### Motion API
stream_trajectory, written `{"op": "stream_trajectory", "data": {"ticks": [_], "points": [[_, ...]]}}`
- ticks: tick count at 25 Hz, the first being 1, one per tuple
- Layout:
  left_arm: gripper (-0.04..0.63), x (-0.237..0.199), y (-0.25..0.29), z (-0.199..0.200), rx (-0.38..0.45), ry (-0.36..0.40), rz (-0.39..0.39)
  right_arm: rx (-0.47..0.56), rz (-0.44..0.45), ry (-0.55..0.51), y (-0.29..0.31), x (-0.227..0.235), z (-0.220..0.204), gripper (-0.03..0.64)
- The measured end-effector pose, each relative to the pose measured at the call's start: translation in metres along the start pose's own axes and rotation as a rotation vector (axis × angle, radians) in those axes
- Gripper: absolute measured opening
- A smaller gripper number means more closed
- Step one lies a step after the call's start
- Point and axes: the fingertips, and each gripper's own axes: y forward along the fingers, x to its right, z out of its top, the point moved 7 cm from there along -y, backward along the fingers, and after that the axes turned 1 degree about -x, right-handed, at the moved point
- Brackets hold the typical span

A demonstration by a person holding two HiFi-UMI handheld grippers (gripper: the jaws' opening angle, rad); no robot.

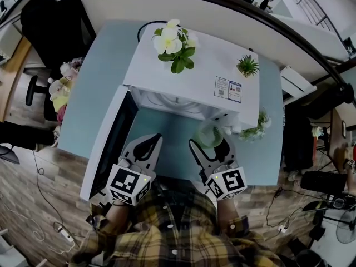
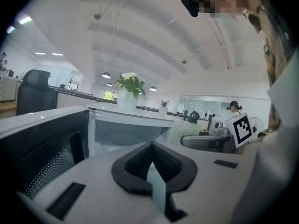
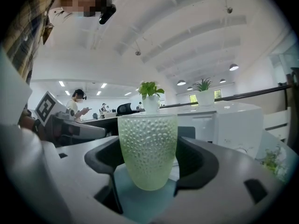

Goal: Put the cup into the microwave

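Our right gripper [image 3: 149, 164] clamps a pale green cup [image 3: 147, 143] between smooth black pads. The cup is translucent and pebbled, tapers to a rounded base, and stands upright at frame centre. In the head view it sits right of centre, just before the boxy white microwave [image 1: 192, 85], whose dark-windowed door [image 1: 111, 143] stands open at the left. Our left gripper [image 2: 152, 161] has its ribbed black jaws pressed together on nothing, above the pale blue table [image 1: 83, 104].

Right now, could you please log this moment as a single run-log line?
right claw: shut on green cup | left claw: shut, empty | microwave door: open | stage: green cup outside, before the cavity
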Motion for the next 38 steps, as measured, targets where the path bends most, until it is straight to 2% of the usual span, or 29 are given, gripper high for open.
{"op": "stream_trajectory", "data": {"ticks": [10, 20, 38], "points": [[-0.009, -0.001, -0.004, -0.013, -0.036, -0.016, -0.013, -0.025, 0.002, -0.015, 0.014, -0.001, -0.018, 0.359], [-0.009, -0.003, -0.003, -0.025, -0.066, -0.039, -0.026, -0.040, 0.013, -0.073, 0.042, -0.004, -0.035, 0.359], [-0.009, 0.000, -0.001, -0.050, -0.090, -0.088, -0.042, -0.061, 0.034, -0.055, 0.092, 0.005, -0.071, 0.359]]}}
